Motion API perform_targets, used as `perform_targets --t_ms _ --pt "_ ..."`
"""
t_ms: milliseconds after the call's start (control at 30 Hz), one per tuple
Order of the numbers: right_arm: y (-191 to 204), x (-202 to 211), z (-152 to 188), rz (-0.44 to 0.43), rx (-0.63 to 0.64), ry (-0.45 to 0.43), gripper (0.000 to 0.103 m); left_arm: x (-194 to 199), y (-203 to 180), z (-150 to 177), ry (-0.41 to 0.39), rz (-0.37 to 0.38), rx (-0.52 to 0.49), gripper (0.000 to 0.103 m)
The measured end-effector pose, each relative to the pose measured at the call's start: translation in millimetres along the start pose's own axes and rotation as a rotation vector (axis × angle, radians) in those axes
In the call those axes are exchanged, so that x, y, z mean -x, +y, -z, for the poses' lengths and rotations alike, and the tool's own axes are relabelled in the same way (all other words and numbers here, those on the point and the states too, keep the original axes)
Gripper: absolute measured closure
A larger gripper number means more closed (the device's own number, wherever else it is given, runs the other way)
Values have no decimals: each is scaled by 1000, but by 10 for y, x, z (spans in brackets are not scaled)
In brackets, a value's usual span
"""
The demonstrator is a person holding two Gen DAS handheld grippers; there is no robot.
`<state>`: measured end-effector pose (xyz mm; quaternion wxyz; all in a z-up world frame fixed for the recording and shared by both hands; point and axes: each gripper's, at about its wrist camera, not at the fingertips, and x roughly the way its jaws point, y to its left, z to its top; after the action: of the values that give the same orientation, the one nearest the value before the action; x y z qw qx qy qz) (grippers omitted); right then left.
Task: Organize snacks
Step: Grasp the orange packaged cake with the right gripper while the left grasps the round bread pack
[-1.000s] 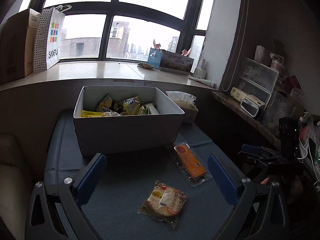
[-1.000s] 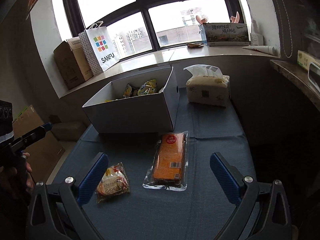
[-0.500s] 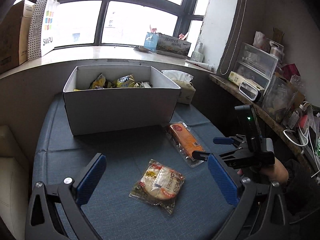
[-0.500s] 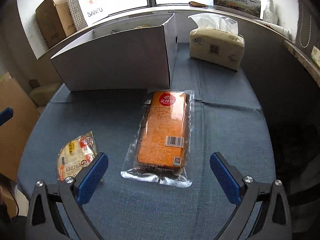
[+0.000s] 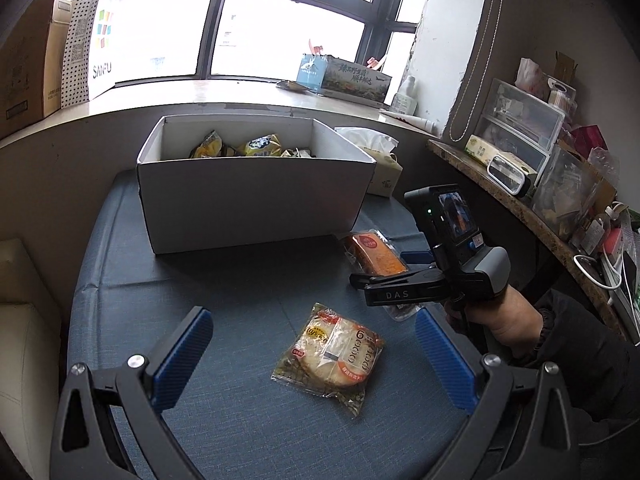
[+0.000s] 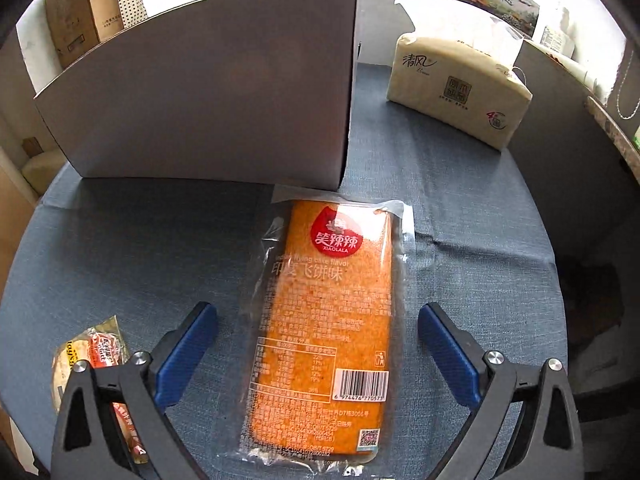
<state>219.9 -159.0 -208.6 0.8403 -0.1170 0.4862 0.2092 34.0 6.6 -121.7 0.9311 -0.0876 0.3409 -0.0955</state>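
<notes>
A long orange snack pack [image 6: 326, 320] lies on the blue tablecloth. My right gripper [image 6: 318, 344] is open, its blue fingers on either side of the pack's near half, low over it. The pack also shows in the left wrist view [image 5: 374, 258], partly under the right gripper [image 5: 394, 278]. A round pastry pack [image 5: 334, 352] lies ahead of my open, empty left gripper [image 5: 316, 360], and shows at the lower left of the right wrist view [image 6: 86, 354]. A white box [image 5: 252, 196] holding several snack packs stands behind them.
A tissue pack [image 6: 460, 92] stands right of the box. The windowsill holds a cardboard box [image 5: 28, 68], a dotted paper bag [image 5: 94, 44] and a printed carton [image 5: 344, 78]. A cluttered shelf [image 5: 532, 168] runs along the right. The table edge [image 6: 560, 320] is near on the right.
My right gripper has moved forward and down until its fingers straddle the orange pack. My left gripper has closed in a little on the round pastry pack.
</notes>
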Motion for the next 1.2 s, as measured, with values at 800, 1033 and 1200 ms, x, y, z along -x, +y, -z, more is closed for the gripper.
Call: perform_targets --t_ms 800,1033,1200 --pt "-555 1457 750 -181 -121 -255 44 -1049 -428 208 299 65 -248 0" --pt "-597 1433 775 -195 -133 -250 44 -1255 -377 275 364 33 -262 2" --pt "-527 1396 760 -210 -112 -239 44 -1157 -274 262 333 35 -258 27"
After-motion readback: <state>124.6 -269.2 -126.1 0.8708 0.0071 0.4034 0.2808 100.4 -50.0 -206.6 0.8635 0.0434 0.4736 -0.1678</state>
